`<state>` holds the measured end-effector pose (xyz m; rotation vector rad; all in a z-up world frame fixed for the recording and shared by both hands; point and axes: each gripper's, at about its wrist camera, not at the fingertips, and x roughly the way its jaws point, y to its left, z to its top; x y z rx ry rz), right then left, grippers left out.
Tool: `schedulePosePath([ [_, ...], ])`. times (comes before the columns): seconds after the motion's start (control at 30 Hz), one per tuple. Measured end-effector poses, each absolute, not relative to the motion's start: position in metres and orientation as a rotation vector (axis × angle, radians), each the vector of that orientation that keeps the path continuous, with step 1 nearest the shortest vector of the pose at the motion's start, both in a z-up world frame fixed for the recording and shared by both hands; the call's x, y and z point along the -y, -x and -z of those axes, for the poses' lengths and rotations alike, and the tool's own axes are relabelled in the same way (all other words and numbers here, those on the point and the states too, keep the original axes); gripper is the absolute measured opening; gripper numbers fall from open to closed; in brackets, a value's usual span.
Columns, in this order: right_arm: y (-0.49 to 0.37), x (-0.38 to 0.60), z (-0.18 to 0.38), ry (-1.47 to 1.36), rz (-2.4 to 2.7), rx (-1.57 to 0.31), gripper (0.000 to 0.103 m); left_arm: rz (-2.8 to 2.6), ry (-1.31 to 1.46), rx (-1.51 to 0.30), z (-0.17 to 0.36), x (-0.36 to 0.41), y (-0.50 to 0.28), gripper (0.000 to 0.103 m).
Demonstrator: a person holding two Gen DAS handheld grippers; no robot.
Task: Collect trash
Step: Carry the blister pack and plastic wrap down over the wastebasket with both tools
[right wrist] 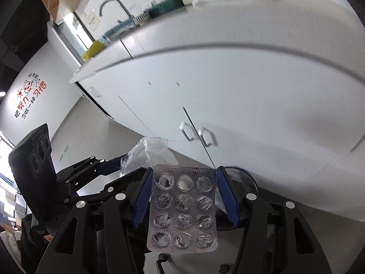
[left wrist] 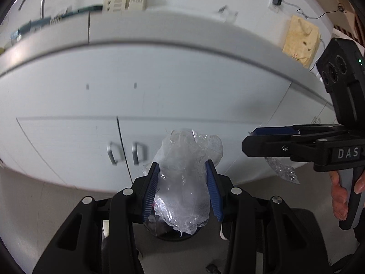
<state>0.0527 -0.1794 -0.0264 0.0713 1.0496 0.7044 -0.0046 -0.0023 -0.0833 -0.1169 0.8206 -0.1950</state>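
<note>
Left wrist view: left gripper (left wrist: pixel 182 188) angled down toward the floor in front of white cabinets (left wrist: pixel 127 105). Its fingers (left wrist: pixel 150 191) stand about half open, pressed on either side of a crumpled clear plastic wrapper (left wrist: pixel 184 182), which bulges above and below the pads; a wad like that fills the gap, so a half-closed grip is enough to carry it. Below the wrapper, a dark round rim (left wrist: pixel 173 236), likely a bin mouth, though mostly hidden. The right gripper (left wrist: pixel 257 140) shows at the right edge, seen side-on, a hand (left wrist: pixel 340 196) on its handle.

Right wrist view: right gripper (right wrist: pixel 182 196) also tilted down. Fingers a little over half open, clamping a foil blister pack (right wrist: pixel 182 207) by its two long edges. Most pockets look crushed and spent. Edge grip keeps the flat sheet from slipping. A dark round shape (right wrist: pixel 248 183) sits behind the right finger, probably the same bin. The wrapper (right wrist: pixel 150 153) shows at left.

Judgement: both pieces are held near the bin, awaiting release.
</note>
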Motion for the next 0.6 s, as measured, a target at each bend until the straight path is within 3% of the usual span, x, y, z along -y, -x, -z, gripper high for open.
schedulePosePath([
  [0.6, -0.093, 0.185, 0.213, -0.120, -0.601, -1.259, 0.059, 0.124, 0.183, -1.107, 0.276, 0.004, -0.044, 0.041],
])
